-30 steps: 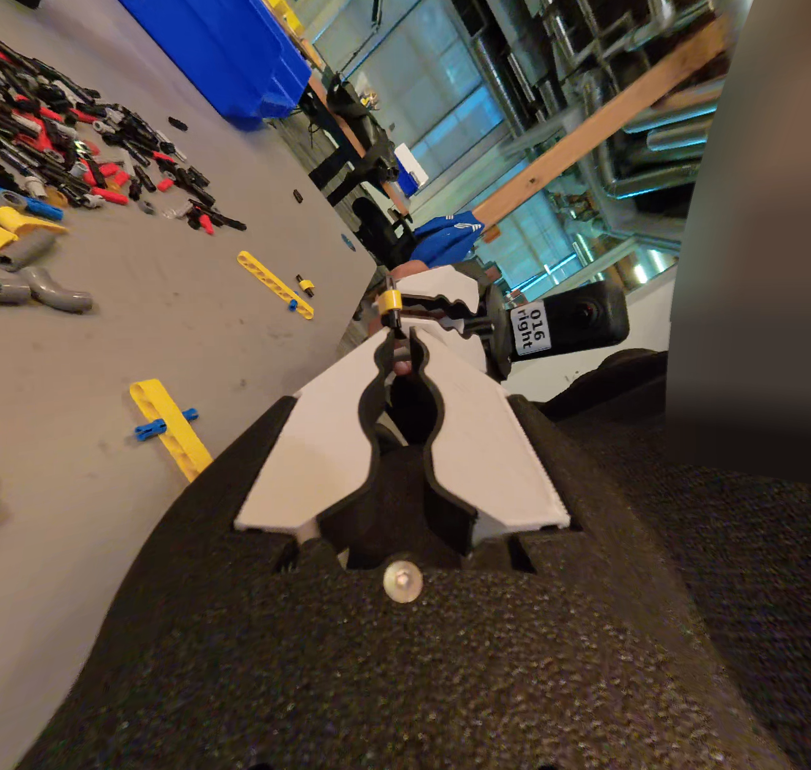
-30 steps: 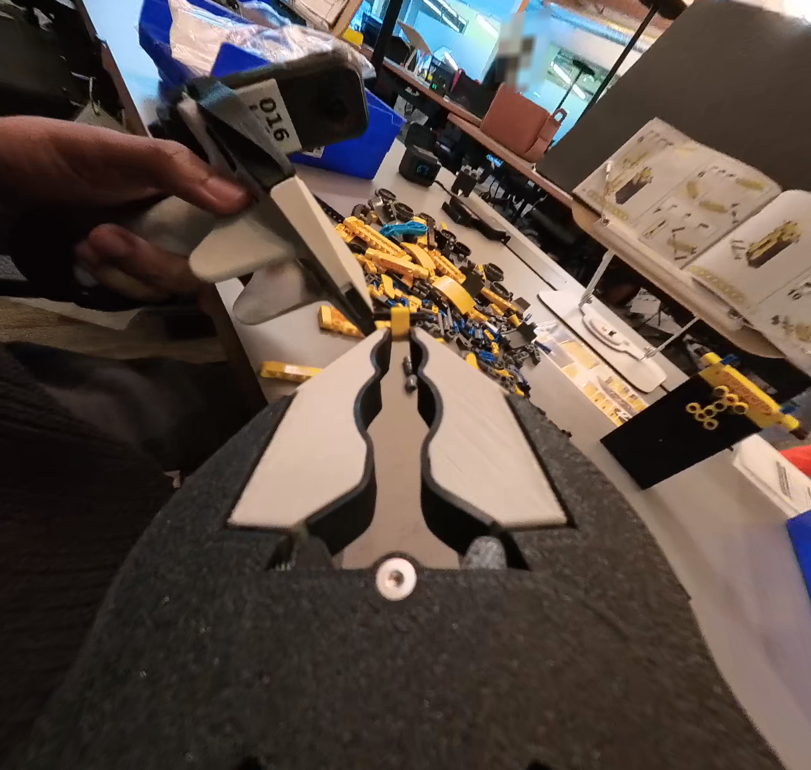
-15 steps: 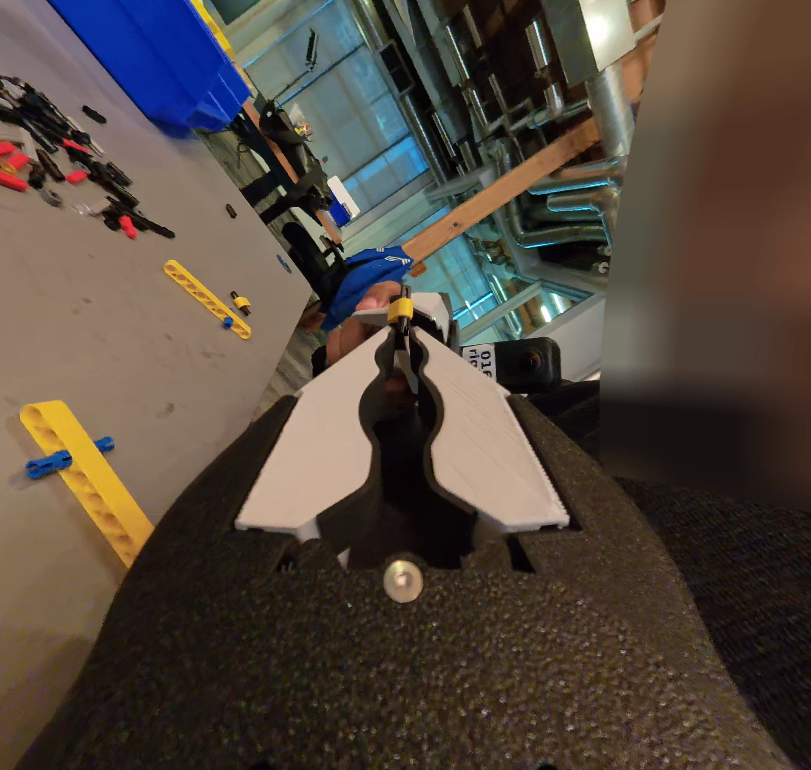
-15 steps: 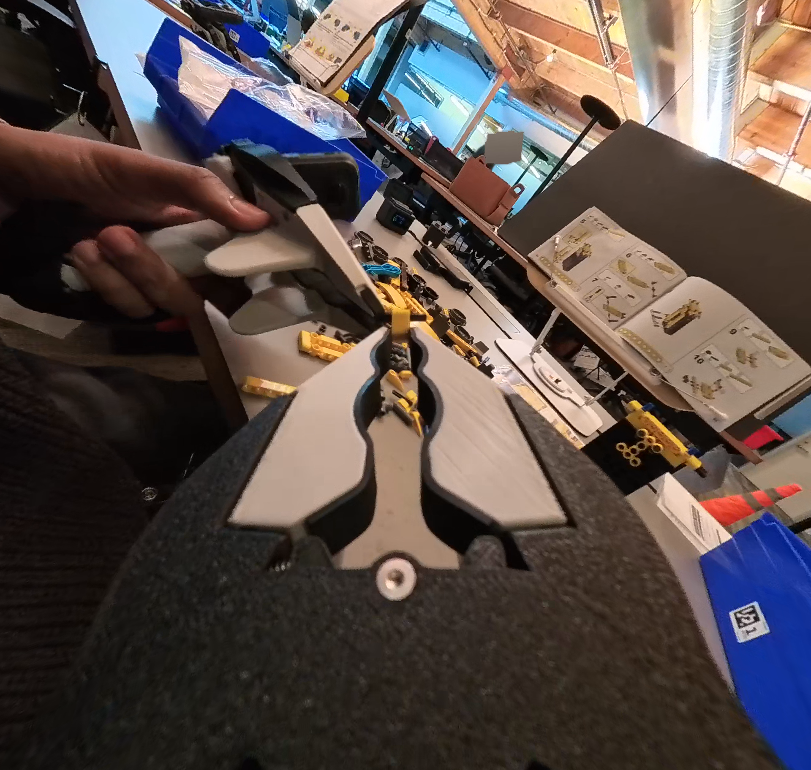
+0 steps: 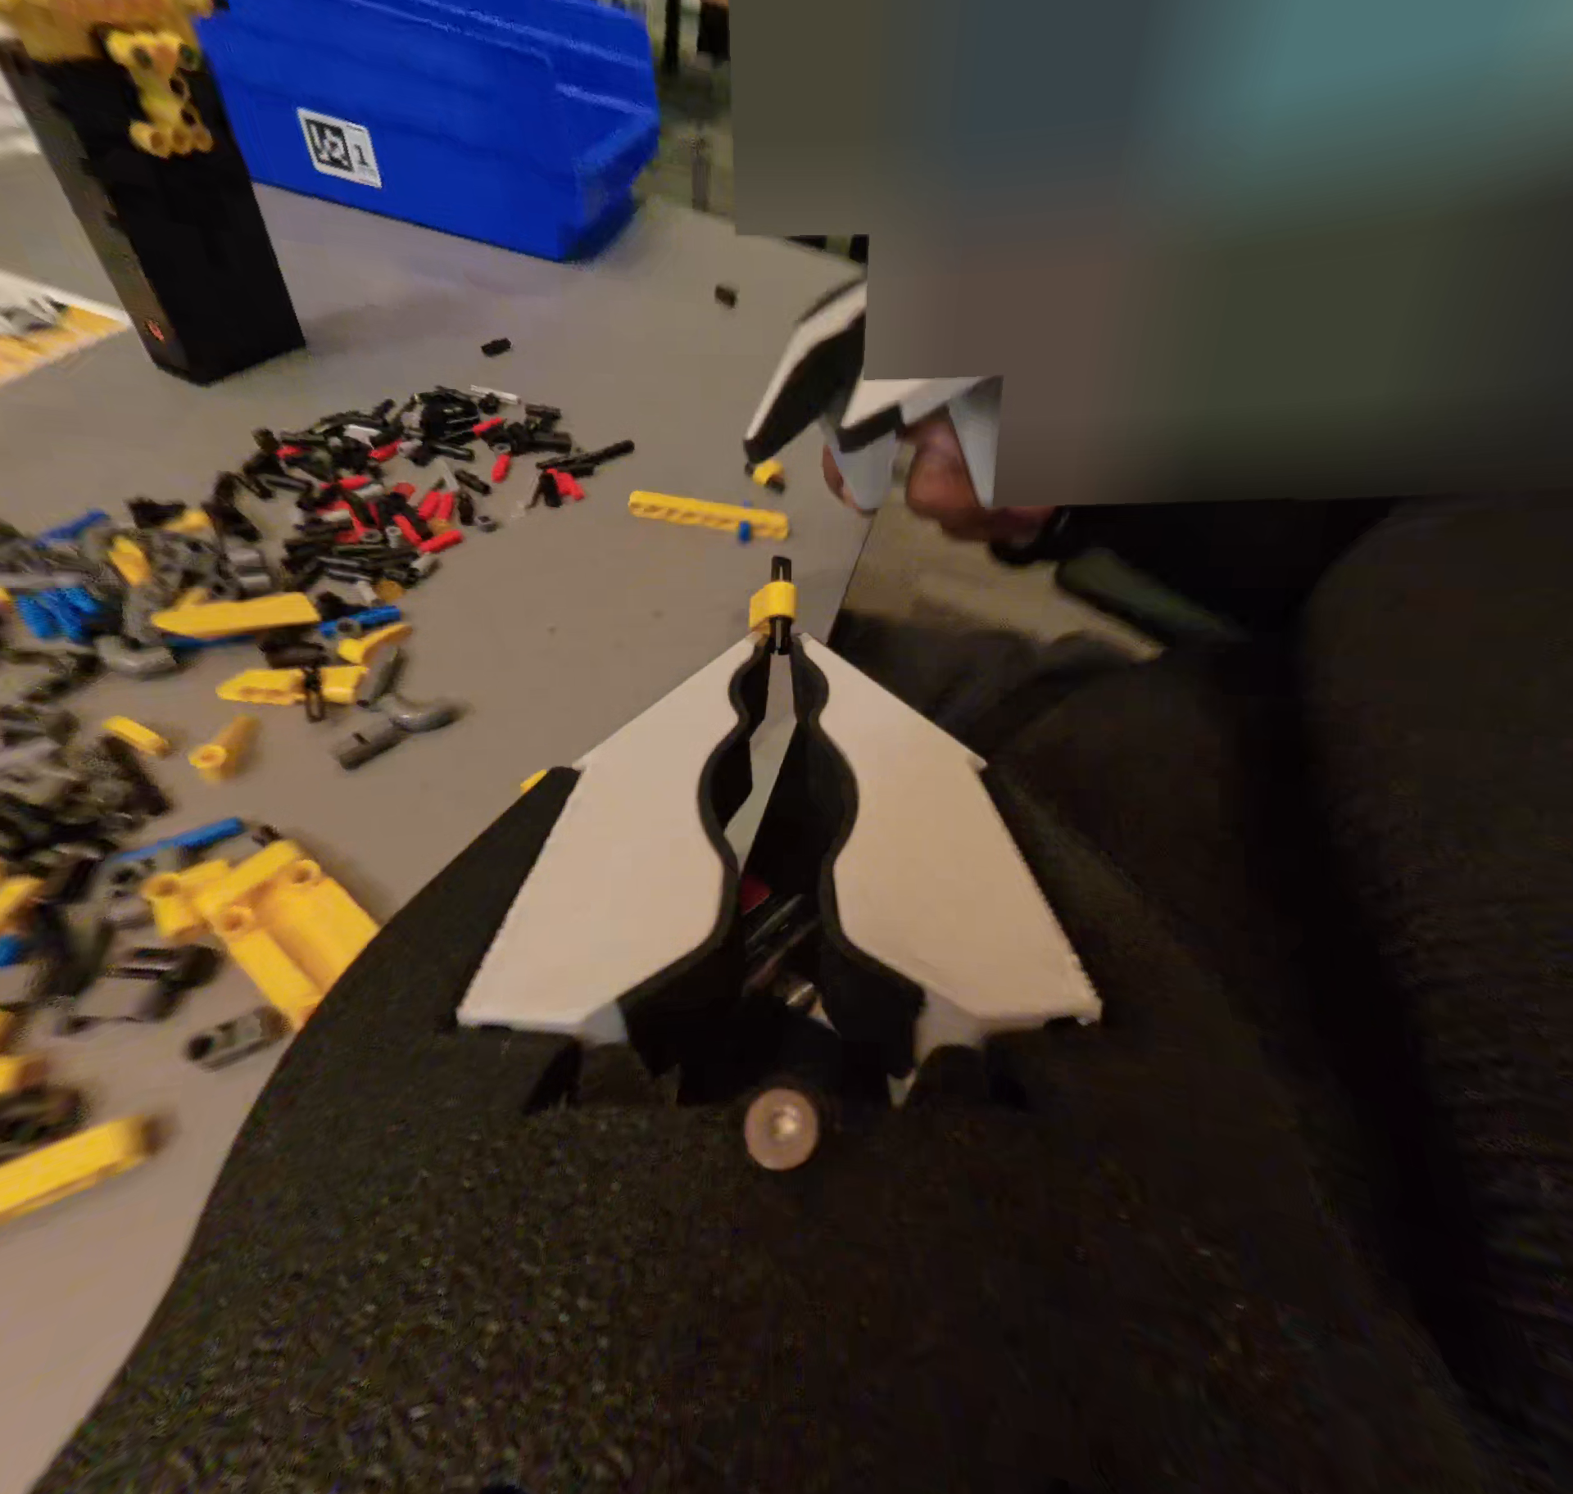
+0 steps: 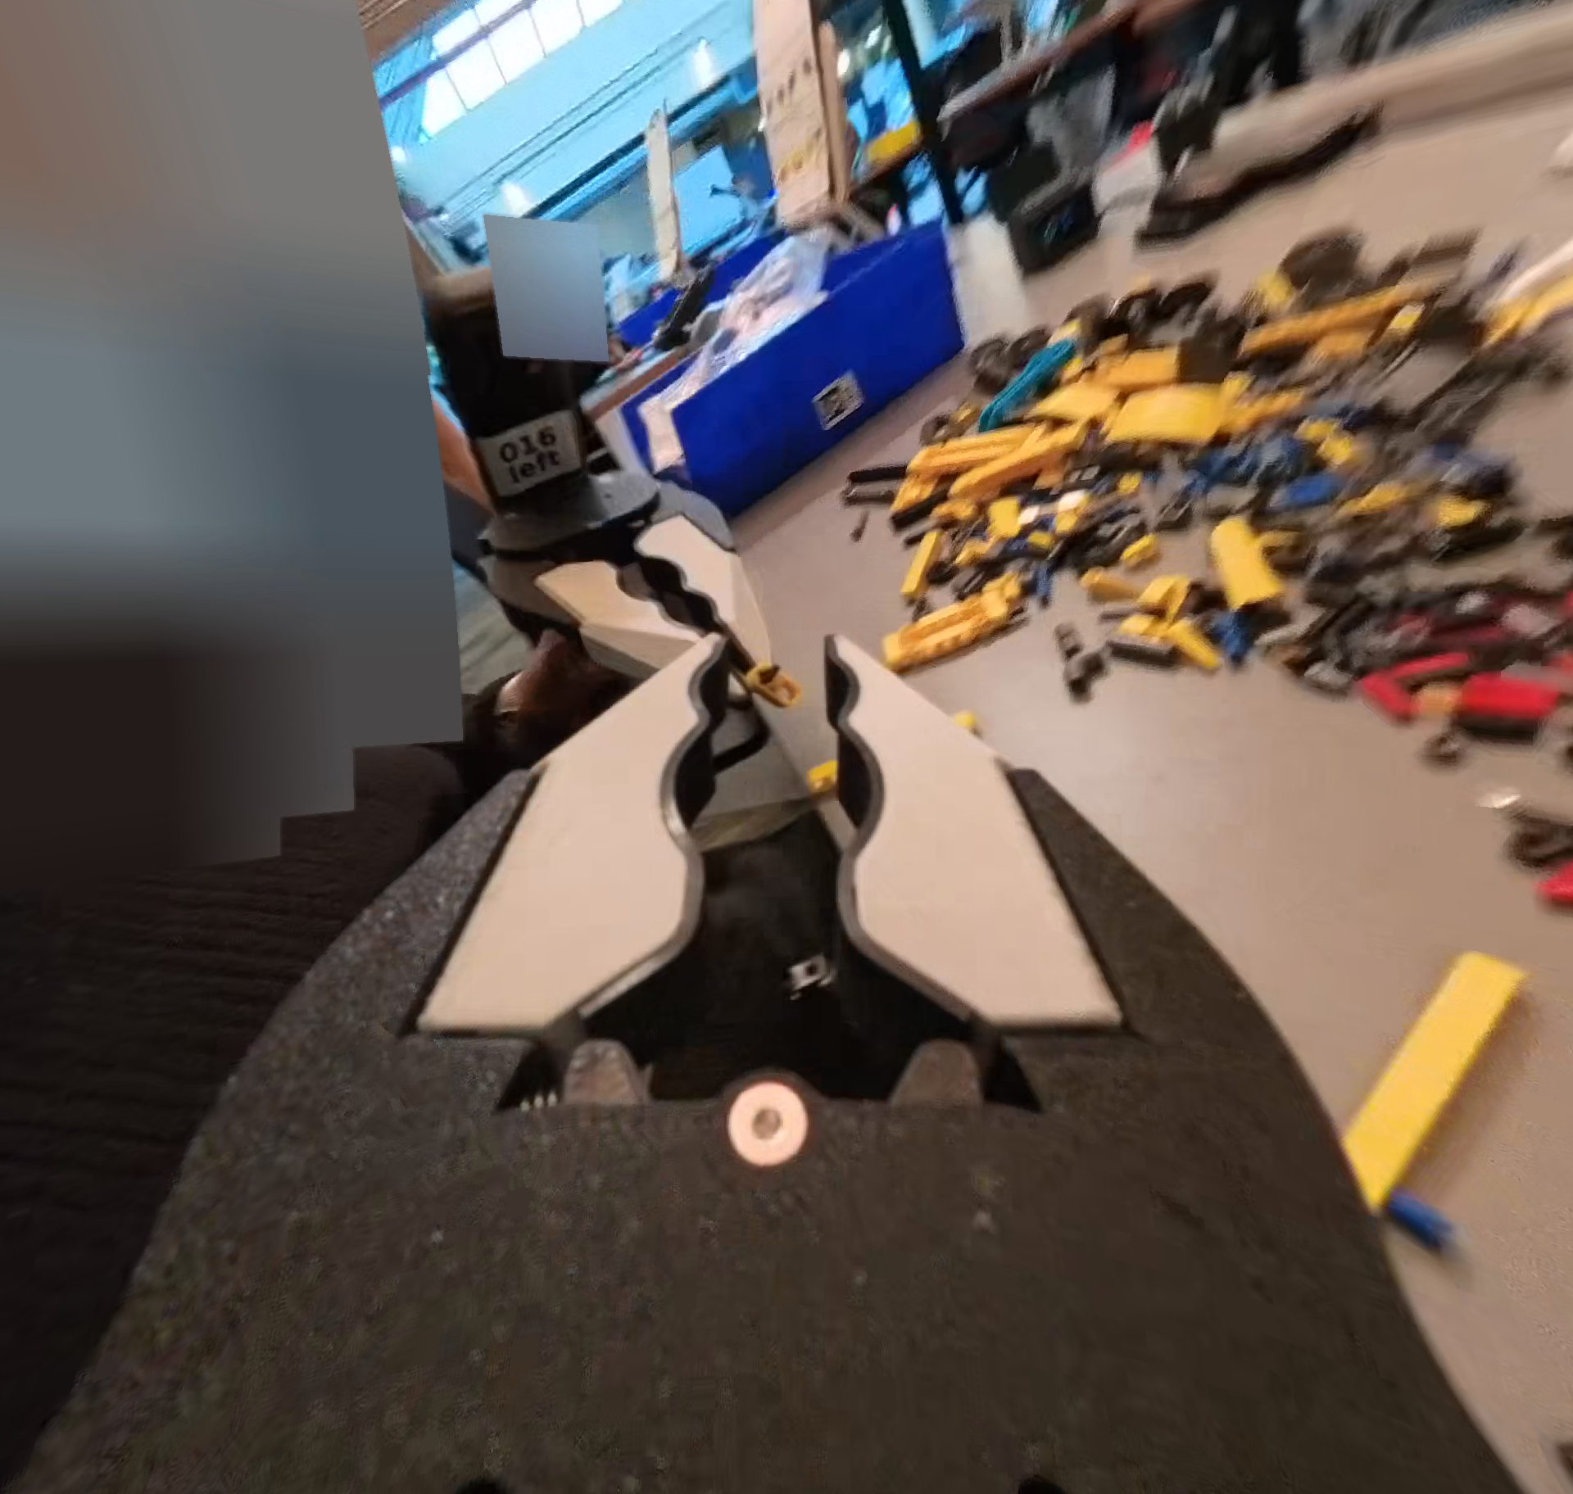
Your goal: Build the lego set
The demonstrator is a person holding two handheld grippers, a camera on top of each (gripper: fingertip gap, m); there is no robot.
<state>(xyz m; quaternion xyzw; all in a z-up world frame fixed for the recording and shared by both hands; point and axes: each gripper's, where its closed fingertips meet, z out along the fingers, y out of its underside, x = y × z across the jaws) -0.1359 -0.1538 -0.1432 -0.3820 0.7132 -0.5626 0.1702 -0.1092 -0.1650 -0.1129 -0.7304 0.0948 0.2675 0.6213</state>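
Note:
My left gripper (image 5: 776, 645) is shut on a small yellow connector with a black pin (image 5: 773, 605) and holds it above the grey table's (image 5: 545, 628) near edge. My right gripper (image 6: 776, 649) is open and empty. The left gripper (image 6: 747, 660) shows in the right wrist view, with the yellow connector (image 6: 770, 681) sitting just beyond the gap of my right jaws, apart from them. In the left wrist view the right gripper (image 5: 800, 449) hangs farther off over the table edge, next to a loose small yellow piece (image 5: 766, 473).
A pile of yellow, black, red and blue building pieces (image 5: 374, 491) covers the table, also in the right wrist view (image 6: 1192, 466). A yellow beam (image 5: 706, 514) lies near the edge. A blue bin (image 5: 426, 91) and a black stand with a yellow assembly (image 5: 162, 202) stand behind. Some 5 cm of space lies between my two pairs of fingers. The yellow assembly (image 5: 162, 202) lies around 25 cm away from my right fingertips.
My right gripper has opened and drawn back from the yellow connector, which stays in my left gripper. Both views have swung down toward the table.

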